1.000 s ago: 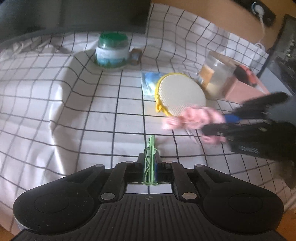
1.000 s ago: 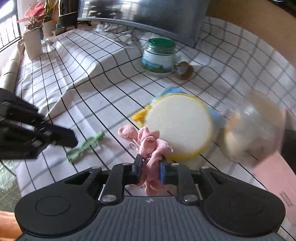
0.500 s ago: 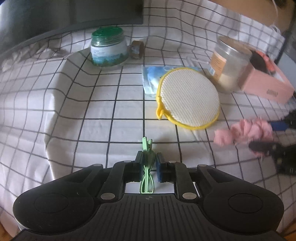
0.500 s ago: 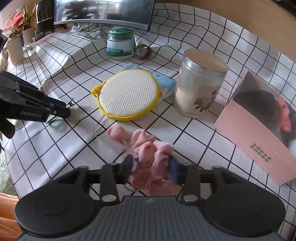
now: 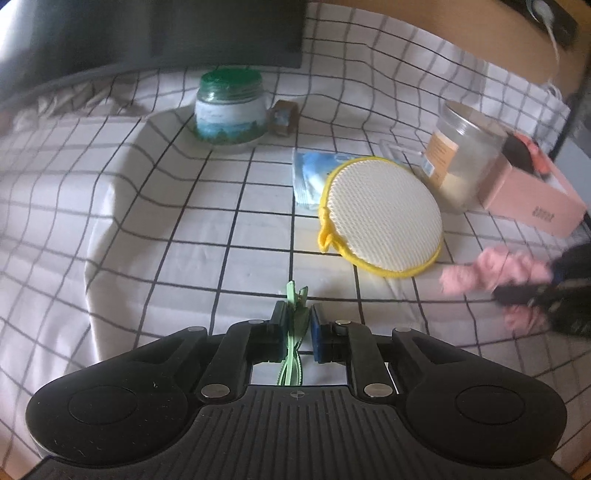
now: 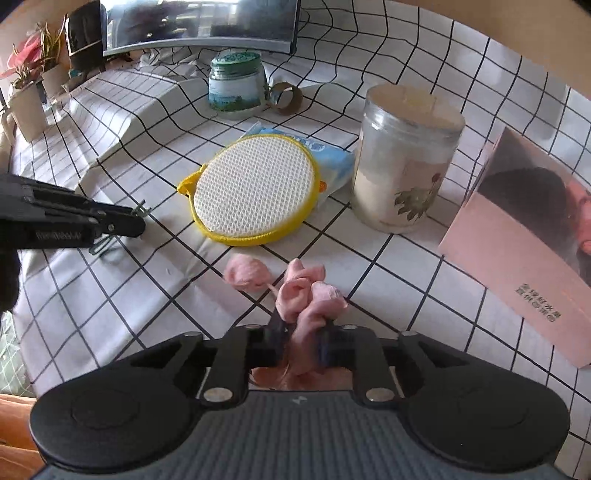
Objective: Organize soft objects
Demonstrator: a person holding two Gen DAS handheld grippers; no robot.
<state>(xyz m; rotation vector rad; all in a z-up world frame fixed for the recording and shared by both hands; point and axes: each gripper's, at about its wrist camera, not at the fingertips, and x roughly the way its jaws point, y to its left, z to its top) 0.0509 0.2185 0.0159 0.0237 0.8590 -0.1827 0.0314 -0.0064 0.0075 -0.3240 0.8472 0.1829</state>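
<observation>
My right gripper (image 6: pixel 300 334) has just closed its fingers on the frilly pink fabric scrunchie (image 6: pixel 301 295), near the counter's front edge; I'd lift slowly, while the left gripper (image 5: pixel 298 325) pinches a thin green plastic clip (image 5: pixel 295 314).

This looks like a lived-in room of a home. The worktop (image 6: pixel 424 66) wears a white cloth with a black grid, rumpled at its far end. Potted plants (image 6: pixel 26 70) stand in pale pots by a bright window on the left. A wide dark screen (image 6: pixel 199 22) sits at the back. Household bits lie about: a green-lidded jar (image 6: pixel 236 85), a clear canister (image 6: pixel 406 158), a round yellow-rimmed scrubbing pad (image 6: pixel 255 192), a pink carton (image 6: pixel 524 236).
</observation>
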